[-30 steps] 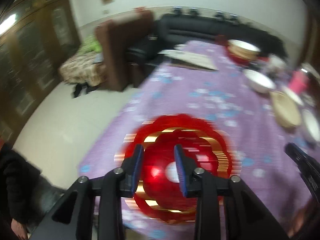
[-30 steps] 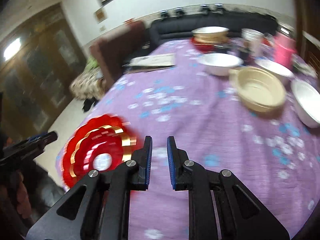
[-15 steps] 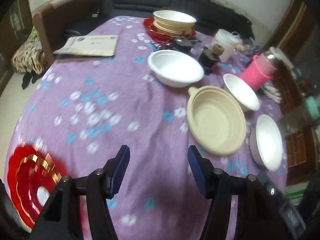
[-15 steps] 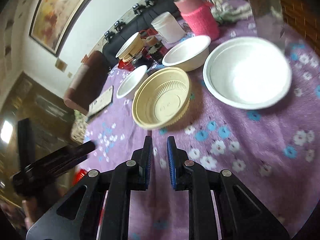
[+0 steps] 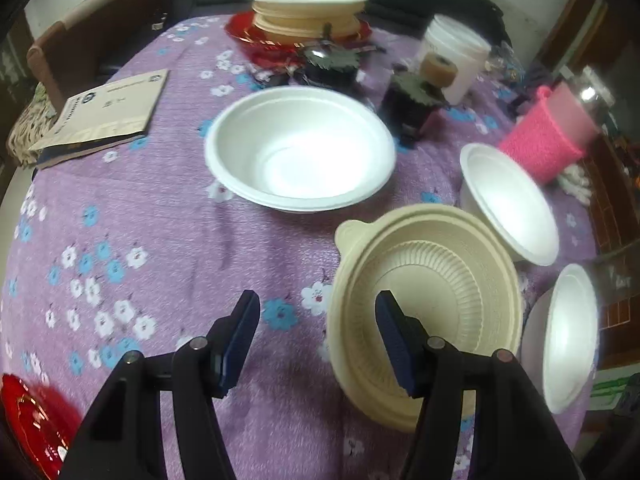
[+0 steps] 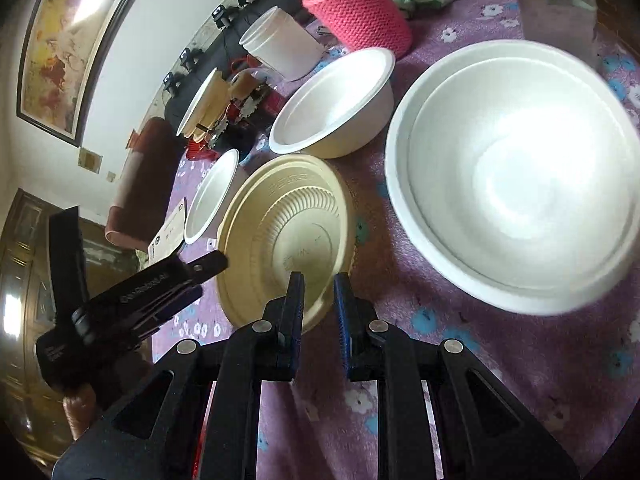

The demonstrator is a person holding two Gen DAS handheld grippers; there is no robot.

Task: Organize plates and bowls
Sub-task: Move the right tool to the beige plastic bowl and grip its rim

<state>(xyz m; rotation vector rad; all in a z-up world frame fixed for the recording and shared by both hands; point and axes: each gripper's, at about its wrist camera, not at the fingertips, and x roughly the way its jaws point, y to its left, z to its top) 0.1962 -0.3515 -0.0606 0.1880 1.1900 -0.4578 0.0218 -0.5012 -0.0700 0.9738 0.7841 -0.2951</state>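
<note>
A cream ribbed bowl (image 5: pixel 440 300) sits on the purple flowered tablecloth (image 5: pixel 160 220) amid three white bowls: a wide one (image 5: pixel 300 148), a smaller one (image 5: pixel 508 200) and one at the right edge (image 5: pixel 568 332). My left gripper (image 5: pixel 316 312) is open. The cream bowl's left rim shows between its fingers, with no pad pressing on it. In the right wrist view my right gripper (image 6: pixel 319 284) is shut and holds nothing, its tips just before the cream bowl (image 6: pixel 288 236). The left gripper (image 6: pixel 204 278) reaches that bowl's left side. A red plate (image 5: pixel 32 416) lies at the near left.
At the back, cream bowls (image 5: pixel 308 8) are stacked on a red plate. Dark jars (image 5: pixel 412 108), a white tub (image 5: pixel 456 56) and a pink knitted cup (image 5: pixel 548 140) crowd the far right. A booklet (image 5: pixel 108 112) lies at the left. The table's edge runs close on the right.
Both grippers swept from the red plate across the table to the bowls. The left jaws stand wider than a second ago, and the red plate now lies behind at the lower left. The right view has rolled.
</note>
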